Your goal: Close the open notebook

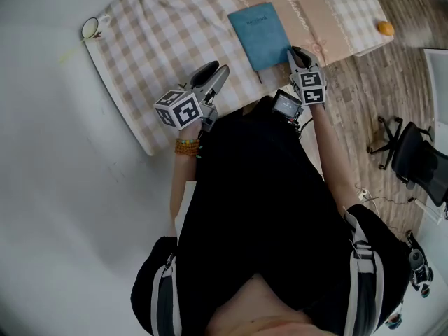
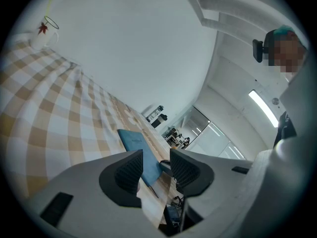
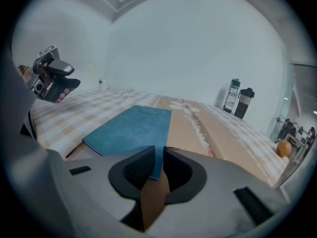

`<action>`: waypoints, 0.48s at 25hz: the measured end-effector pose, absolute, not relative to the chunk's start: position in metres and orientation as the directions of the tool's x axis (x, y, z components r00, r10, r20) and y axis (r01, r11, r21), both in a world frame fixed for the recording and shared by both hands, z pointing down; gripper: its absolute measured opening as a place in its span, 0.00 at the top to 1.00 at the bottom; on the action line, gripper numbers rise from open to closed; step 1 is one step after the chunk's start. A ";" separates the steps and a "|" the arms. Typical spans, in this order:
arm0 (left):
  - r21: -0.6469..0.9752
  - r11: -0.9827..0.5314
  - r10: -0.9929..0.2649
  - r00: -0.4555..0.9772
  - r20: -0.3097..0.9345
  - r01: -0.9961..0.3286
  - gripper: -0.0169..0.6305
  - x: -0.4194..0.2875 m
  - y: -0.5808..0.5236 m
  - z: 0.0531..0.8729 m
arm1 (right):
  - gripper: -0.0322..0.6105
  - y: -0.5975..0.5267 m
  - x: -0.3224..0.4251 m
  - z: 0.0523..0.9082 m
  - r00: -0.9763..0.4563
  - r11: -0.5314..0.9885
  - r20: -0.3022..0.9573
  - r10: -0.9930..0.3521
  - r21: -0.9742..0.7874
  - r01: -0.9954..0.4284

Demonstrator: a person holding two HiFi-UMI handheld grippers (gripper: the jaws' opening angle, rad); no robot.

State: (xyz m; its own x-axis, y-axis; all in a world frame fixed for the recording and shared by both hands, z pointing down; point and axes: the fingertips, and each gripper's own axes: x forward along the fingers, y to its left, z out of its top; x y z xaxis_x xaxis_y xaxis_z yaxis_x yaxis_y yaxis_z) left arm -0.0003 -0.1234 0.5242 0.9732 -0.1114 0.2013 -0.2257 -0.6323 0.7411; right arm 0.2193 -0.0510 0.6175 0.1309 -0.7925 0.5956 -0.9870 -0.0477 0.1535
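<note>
A teal notebook (image 1: 260,35) lies closed on the checked tablecloth (image 1: 154,40), near its front edge. The right gripper (image 3: 157,155) pinches its near corner. The left gripper (image 2: 156,165) hovers over the tablecloth, jaws apart and empty.

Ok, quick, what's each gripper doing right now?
Left gripper: open, nothing between the jaws.
Right gripper: jaws closed on a corner of the notebook.
</note>
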 end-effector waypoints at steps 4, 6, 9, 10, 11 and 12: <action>0.729 -0.645 -0.119 0.972 0.202 -0.231 0.72 0.001 -0.126 0.522 | 0.86 -0.054 0.220 0.602 0.127 -0.037 0.576 -0.807 0.165 -0.986; 0.707 -0.665 -0.122 0.969 0.213 -0.239 0.72 0.003 -0.128 0.521 | 0.86 -0.057 0.219 0.587 0.124 -0.039 0.549 -0.826 0.165 -0.986; 0.644 -0.719 -0.135 0.962 0.238 -0.260 0.72 0.007 -0.133 0.517 | 0.86 -0.067 0.217 0.561 0.122 -0.044 0.500 -0.857 0.165 -0.985; 0.612 -0.743 -0.146 0.958 0.247 -0.271 0.72 0.009 -0.135 0.515 | 0.86 -0.070 0.216 0.552 0.121 -0.044 0.482 -0.867 0.168 -0.985; 0.575 -0.769 -0.159 0.954 0.253 -0.281 0.74 0.011 -0.138 0.512 | 0.86 -0.074 0.214 0.543 0.120 -0.043 0.464 -0.878 0.172 -0.984; 0.538 -0.793 -0.170 0.952 0.254 -0.285 0.76 0.013 -0.139 0.508 | 0.86 -0.078 0.212 0.534 0.117 -0.041 0.445 -0.888 0.176 -0.984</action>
